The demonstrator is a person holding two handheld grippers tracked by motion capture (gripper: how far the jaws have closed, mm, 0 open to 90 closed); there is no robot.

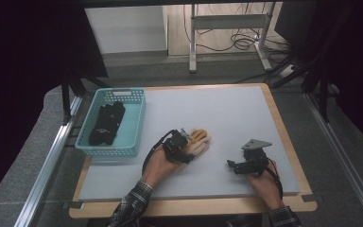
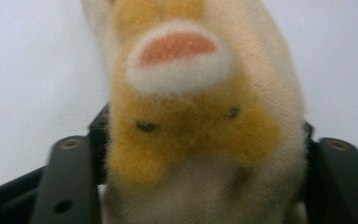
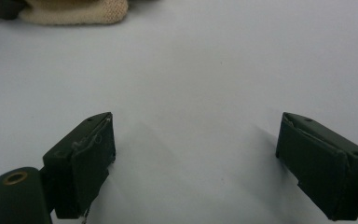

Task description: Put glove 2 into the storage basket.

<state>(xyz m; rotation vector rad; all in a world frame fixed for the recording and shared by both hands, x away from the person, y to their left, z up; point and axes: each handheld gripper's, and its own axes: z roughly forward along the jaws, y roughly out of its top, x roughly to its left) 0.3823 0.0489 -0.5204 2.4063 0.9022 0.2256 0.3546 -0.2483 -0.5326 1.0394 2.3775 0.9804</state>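
Left gripper view reveals the sock's animal face clamped between its fingers; high view shows a basket; right gripper gapes.

Sock mid-mat — basket to its left, holding dark cloth.

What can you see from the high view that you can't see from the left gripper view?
The high view shows the teal basket with dark cloth items in it, the right gripper with jaws apart over bare table, and both forearms. The left gripper view shows the tan sock's pattern close up: an orange patch with two small dark marks and a pink oval ringed in white. Both show the tan sock between the left gripper's jaws, on the light grey table.
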